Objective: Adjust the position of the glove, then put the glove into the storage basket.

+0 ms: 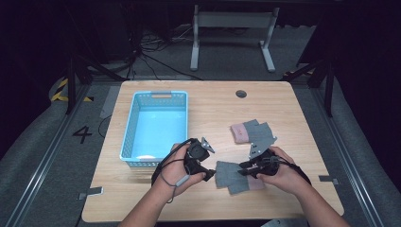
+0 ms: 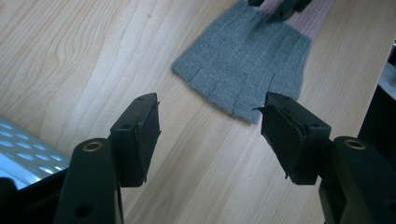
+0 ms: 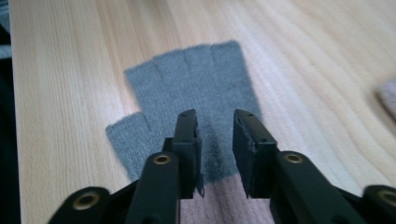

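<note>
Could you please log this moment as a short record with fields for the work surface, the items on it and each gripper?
surface: wooden table
near glove: grey, fingerless, pink cuff, flat between the two grippers
far glove: same kind, lying behind the right hand
basket: light blue, holds nothing, left part of table
left gripper: jaws apart, nothing between them, aimed at near glove's finger end
right gripper: over near glove by the cuff, jaws slightly apart, no grip
</note>
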The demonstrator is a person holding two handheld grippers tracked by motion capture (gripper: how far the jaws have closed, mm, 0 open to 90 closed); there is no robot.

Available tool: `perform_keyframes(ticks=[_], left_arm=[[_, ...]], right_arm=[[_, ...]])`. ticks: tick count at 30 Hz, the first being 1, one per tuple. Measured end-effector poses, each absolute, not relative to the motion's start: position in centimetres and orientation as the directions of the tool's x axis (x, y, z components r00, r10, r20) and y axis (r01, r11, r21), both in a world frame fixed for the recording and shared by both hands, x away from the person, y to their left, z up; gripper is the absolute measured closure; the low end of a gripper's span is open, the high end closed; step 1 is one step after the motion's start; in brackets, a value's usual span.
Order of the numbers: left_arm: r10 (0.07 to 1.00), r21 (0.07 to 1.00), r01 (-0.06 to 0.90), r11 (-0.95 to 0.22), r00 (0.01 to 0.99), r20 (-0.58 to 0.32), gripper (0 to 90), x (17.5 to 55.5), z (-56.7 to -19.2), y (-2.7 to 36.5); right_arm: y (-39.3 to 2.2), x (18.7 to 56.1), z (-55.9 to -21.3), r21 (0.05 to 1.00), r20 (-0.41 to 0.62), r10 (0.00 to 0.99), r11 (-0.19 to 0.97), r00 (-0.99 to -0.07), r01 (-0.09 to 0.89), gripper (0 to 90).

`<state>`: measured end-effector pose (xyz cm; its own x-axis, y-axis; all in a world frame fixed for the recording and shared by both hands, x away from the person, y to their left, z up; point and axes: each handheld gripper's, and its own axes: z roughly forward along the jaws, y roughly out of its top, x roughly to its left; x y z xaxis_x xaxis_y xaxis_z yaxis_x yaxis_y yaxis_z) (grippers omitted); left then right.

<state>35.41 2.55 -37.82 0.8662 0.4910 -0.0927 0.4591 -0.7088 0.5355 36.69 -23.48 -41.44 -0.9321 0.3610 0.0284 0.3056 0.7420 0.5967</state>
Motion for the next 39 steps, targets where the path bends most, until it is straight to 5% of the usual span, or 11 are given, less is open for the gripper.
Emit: perform_keyframes(ticks=[4,14,24,39], left_arm=[[0.489,0.553,0.45,-0.701,0.868,-0.088,38.4,35.4,-37.6,2.5],[0.504,0.561,0.457,-0.691,0.86,-0.081,38.6,35.6,-37.3,2.9],[0.54,0.575,0.485,-0.658,0.837,-0.089,38.4,35.8,-36.9,4.1],[0.548,0.572,0.497,-0.652,0.831,-0.096,38.3,35.9,-37.1,4.7]], right_arm=[[-24.3,36.5,-40.4,0.61,0.043,0.423,0.706,-0.905,0.359,89.6],[-25.4,37.1,-39.2,0.635,0.061,0.534,0.631,-0.843,0.446,90.0],[-28.8,41.6,-39.0,0.633,0.04,0.698,0.536,-0.715,0.559,89.9],[-30.7,45.5,-41.3,0.546,0.028,0.771,0.521,-0.636,0.656,90.0]])
